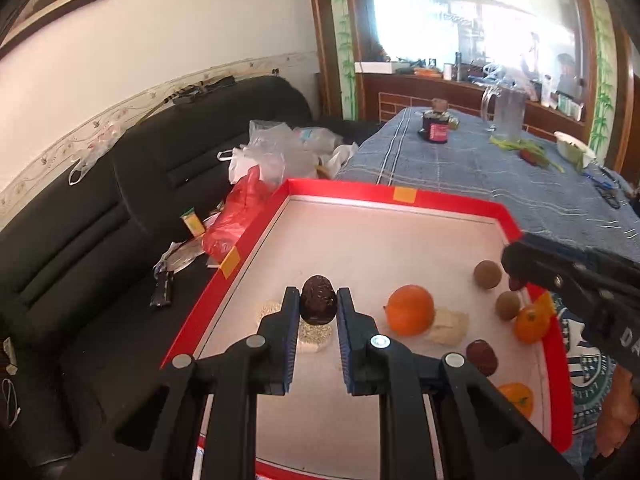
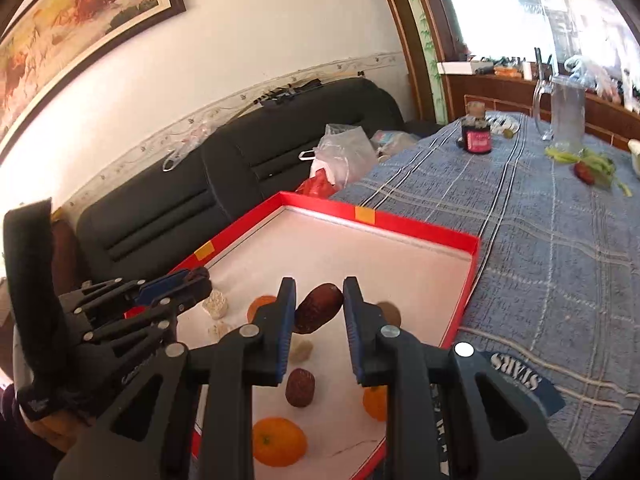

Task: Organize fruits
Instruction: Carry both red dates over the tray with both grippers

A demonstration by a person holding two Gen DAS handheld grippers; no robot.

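Over the red tray (image 1: 348,190), our left gripper (image 1: 318,300) clamps a dark fruit (image 1: 318,300); our right gripper (image 2: 319,306) pinches a reddish-brown fruit (image 2: 319,306).

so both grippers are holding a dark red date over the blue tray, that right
Not quite: the tray is red, not blue; the blue is the checked tablecloth beneath it. Both wrist views show the red rim. The rest holds: the left gripper and the right gripper each pinch a dark date.
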